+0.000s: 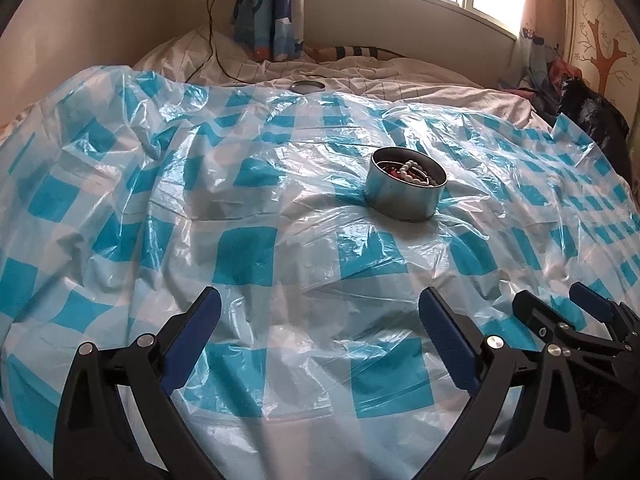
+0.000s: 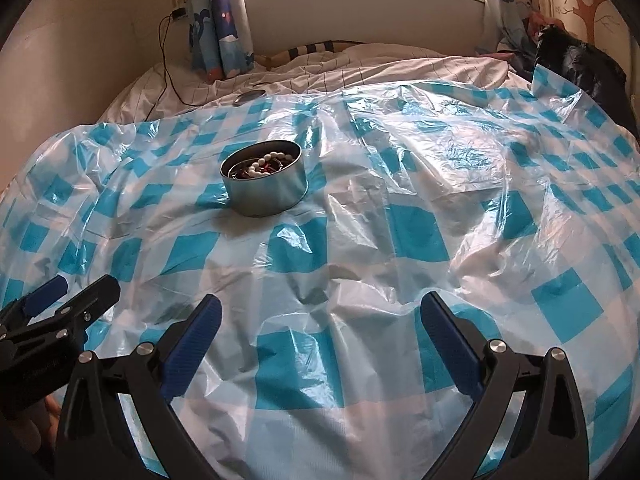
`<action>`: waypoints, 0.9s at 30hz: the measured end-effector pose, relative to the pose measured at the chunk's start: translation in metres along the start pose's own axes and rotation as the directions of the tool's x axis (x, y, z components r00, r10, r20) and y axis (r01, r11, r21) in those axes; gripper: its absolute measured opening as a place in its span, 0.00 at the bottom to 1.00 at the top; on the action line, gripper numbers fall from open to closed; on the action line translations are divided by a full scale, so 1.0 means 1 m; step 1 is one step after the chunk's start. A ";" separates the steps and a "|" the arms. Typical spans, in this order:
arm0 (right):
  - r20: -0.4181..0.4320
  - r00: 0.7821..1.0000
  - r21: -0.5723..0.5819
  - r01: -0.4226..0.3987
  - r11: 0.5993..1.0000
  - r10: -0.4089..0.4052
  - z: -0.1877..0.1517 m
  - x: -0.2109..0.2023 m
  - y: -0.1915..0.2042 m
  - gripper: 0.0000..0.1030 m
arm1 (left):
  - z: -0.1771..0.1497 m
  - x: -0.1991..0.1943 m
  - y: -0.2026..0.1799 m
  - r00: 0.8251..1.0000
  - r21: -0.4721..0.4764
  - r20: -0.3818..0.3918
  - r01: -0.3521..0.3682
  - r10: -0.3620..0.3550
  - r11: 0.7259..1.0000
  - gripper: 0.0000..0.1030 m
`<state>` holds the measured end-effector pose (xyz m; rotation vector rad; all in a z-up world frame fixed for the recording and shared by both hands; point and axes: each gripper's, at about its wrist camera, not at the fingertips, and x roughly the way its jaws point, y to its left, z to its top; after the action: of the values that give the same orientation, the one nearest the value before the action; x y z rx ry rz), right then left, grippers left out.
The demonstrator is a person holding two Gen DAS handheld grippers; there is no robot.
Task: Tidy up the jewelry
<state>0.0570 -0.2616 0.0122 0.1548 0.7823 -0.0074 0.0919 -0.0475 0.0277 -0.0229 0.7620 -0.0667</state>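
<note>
Jaws on both of your grippers stand wide and hold nothing: the left gripper (image 1: 320, 320) and the right gripper (image 2: 320, 320) hover side by side over the near part of the checked plastic sheet (image 1: 248, 252), well short of anything to grasp. Farther out sits the round metal tin (image 1: 404, 190), its lid off, with a string of white beads (image 1: 414, 172) and some red pieces lying inside; the beads curl up close to the rim. What looks like the lid (image 1: 307, 86) rests at the far edge of the sheet, well apart from the tin. Your main risk is the ground itself: the plastic is slick and crumpled over soft bedding, so a push on the tin's wall could slide or tip it and spill the beads. A finger dragging across the sheet could also tug it and carry the tin along. If you fetch the lid, it lies flat in the bedding, so your fingers may pinch fabric instead of metal.
</note>
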 end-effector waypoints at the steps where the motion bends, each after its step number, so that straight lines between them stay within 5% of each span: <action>1: -0.002 1.000 -0.004 0.000 1.000 0.000 0.000 0.000 0.001 0.93 | 0.000 0.001 -0.001 1.000 0.004 -0.002 0.000 0.000 1.000 0.92; 27: -0.018 1.000 -0.003 0.004 1.000 -0.004 -0.003 0.006 -0.001 0.93 | -0.002 0.005 0.000 1.000 -0.005 -0.009 -0.004 0.004 1.000 0.92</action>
<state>0.0590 -0.2623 0.0059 0.1508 0.8008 -0.0091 0.0946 -0.0474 0.0227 -0.0254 0.7713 -0.0614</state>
